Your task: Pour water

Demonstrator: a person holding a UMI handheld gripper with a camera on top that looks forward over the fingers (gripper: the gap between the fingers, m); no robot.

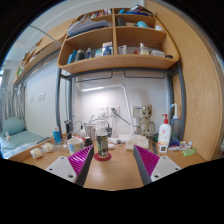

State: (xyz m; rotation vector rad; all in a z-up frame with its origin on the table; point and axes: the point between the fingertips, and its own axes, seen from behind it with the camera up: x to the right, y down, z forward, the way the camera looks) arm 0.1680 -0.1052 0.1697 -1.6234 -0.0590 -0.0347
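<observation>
Your gripper [111, 163] is spread empty; grip the likely light, slippery bottle [101, 142] around its middle.

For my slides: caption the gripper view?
Open fingers over a desk, a cup just ahead.

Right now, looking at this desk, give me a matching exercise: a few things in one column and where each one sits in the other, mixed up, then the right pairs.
Things:
1. dark cup
2. white pump bottle
3. wooden shelf
4. claw

Places:
A. on the wall above the desk
B. beyond the right finger, on the desk
C. open, nothing between its fingers
D. just ahead of the left finger, on the desk

Pairs: 1-D, 2-B, 3-A, 4-C
</observation>
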